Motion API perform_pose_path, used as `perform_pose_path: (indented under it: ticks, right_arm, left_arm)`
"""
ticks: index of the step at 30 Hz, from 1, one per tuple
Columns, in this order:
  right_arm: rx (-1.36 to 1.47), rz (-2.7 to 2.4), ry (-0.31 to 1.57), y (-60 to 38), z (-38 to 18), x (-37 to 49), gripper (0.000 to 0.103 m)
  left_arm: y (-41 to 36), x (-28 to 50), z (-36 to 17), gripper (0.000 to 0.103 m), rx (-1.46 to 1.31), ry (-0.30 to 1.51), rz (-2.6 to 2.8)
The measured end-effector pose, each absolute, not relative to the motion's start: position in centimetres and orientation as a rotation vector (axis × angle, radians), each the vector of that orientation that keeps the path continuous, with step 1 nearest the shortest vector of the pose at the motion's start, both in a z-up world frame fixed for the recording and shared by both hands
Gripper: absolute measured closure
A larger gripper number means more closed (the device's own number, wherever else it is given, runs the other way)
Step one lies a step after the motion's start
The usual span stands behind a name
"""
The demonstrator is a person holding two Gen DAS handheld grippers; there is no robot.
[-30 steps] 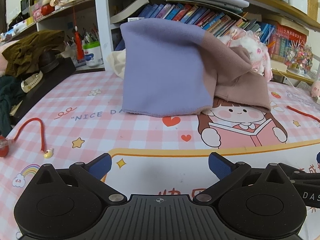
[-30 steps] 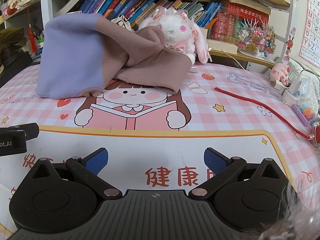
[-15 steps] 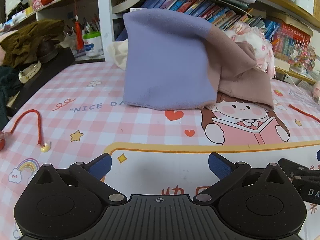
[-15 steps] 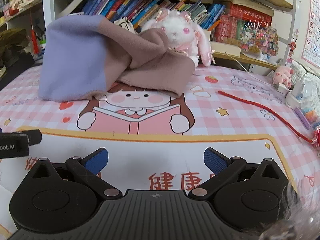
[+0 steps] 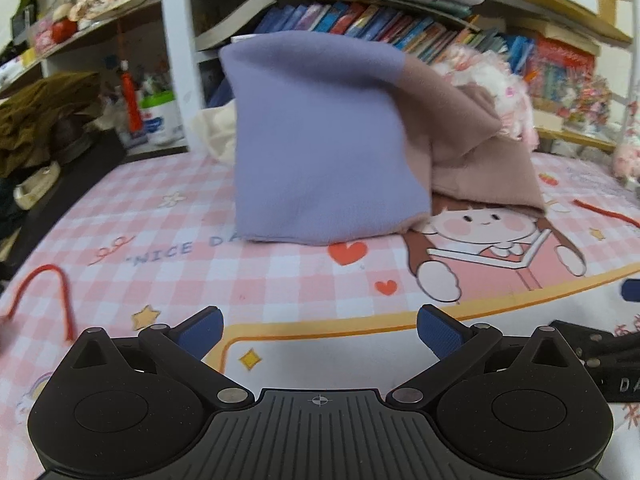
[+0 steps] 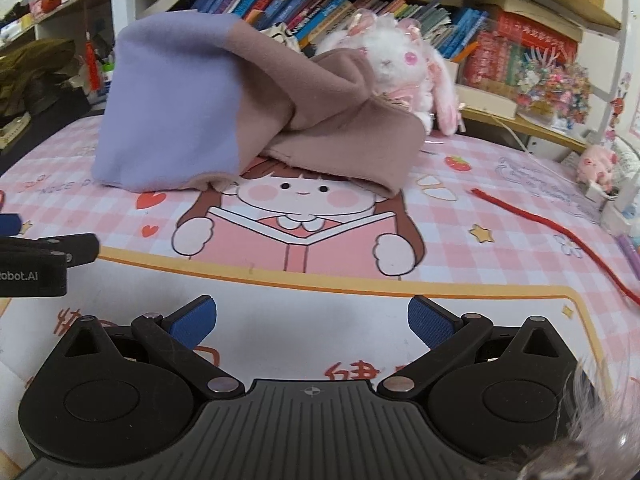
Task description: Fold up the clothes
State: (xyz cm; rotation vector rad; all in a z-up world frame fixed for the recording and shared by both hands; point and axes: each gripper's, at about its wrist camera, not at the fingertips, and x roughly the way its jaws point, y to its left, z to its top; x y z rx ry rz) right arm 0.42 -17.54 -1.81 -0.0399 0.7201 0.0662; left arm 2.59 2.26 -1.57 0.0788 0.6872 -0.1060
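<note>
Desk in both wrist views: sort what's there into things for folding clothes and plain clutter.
For the job:
- purple-and-mauve fleece garment
- left tongs, open
- right tongs, open

Lying about:
- plush rabbit
- red cord
- olive cloth heap
- books
- cartoon desk mat

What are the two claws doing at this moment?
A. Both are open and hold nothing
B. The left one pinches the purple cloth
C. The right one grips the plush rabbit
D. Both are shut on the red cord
A: the left claw and the right claw stand wide open over the printed mat, well short of the purple and brown garment.
</note>
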Motion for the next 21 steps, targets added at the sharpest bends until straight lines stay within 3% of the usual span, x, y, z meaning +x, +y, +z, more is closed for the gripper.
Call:
perform_pose_path:
  ticks: [6,13,21]
  right_arm:
    - [-0.047,0.038,0.698,-18.1,-1.6,0.6,0.0]
    - [0.024,0.04,0.746,-18.6,-1.4,0.5,0.001]
    - [0.013,0.008,0.745,-18.2,-0.2,-0.8,0.001]
  left_arm:
    - [4.3,3.8,-1.7,0.0,-0.091,0.774,-0.196]
    - [4.2,5.5,-0.7,0.0,0.014,0.757,-0.248]
    - [7.7,11.0,0.0,0.0,-0.05,0.753,-0.127]
